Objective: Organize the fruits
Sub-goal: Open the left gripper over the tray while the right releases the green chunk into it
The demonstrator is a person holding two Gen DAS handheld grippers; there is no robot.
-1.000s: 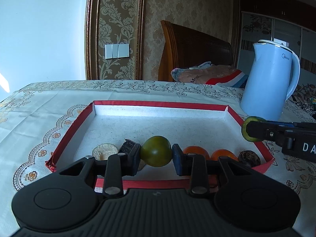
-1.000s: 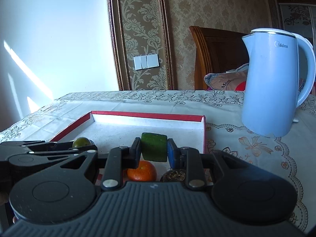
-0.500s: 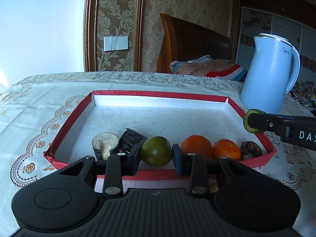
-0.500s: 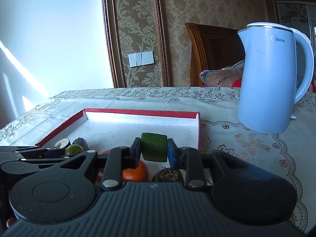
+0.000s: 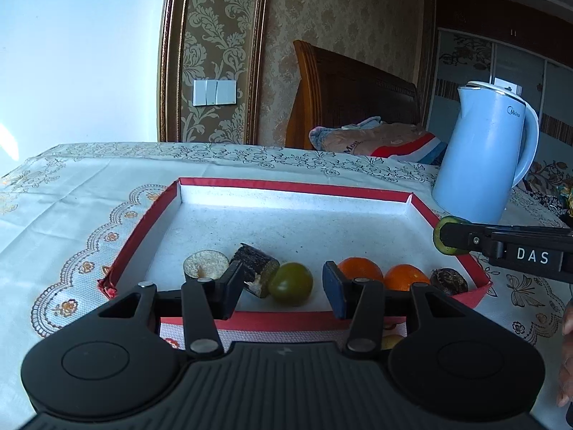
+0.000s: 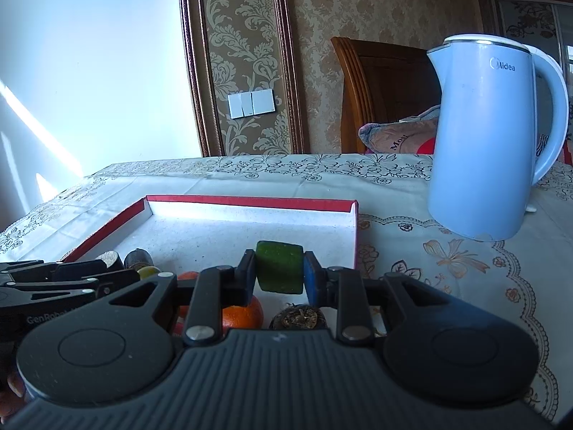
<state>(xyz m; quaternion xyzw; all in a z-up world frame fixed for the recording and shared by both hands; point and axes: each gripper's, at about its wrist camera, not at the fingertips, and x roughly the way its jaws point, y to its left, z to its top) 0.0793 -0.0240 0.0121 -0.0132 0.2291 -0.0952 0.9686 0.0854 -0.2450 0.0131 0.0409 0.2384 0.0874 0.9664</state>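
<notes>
The red-rimmed tray (image 5: 143,229) lies on the counter (image 5: 71,193), which is covered by a pale embroidered cloth, and serves as the landmark here. Along the tray's near wall sits a row of produce. From the left end come a pale-faced cut piece (image 5: 205,263), a dark cut chunk (image 5: 258,264) leaning beside it, a green round fruit (image 5: 290,283), two oranges (image 5: 359,268) (image 5: 404,276) side by side, and a dark wrinkled fruit (image 5: 448,281) at the right end.

The left hand-held gripper (image 5: 283,288) hangs at the tray's near wall with its jaws spread apart. The green round fruit lies on the tray floor between them, nearer the left finger, with a clear gap to the blue pad (image 5: 331,292) on the right finger.

The right hand-held gripper (image 6: 279,273) is clamped on a green cucumber chunk (image 6: 279,267), pinched between its two pads and held above the tray's near right corner, over one orange (image 6: 240,317) and the dark wrinkled fruit (image 6: 299,317). From the left wrist camera this gripper reaches in from the right, the chunk's round cut end (image 5: 441,234) showing at its tip above the tray's right wall.

A light blue kettle (image 5: 483,157) stands upright on the counter beyond the tray's far right corner, apart from it.
</notes>
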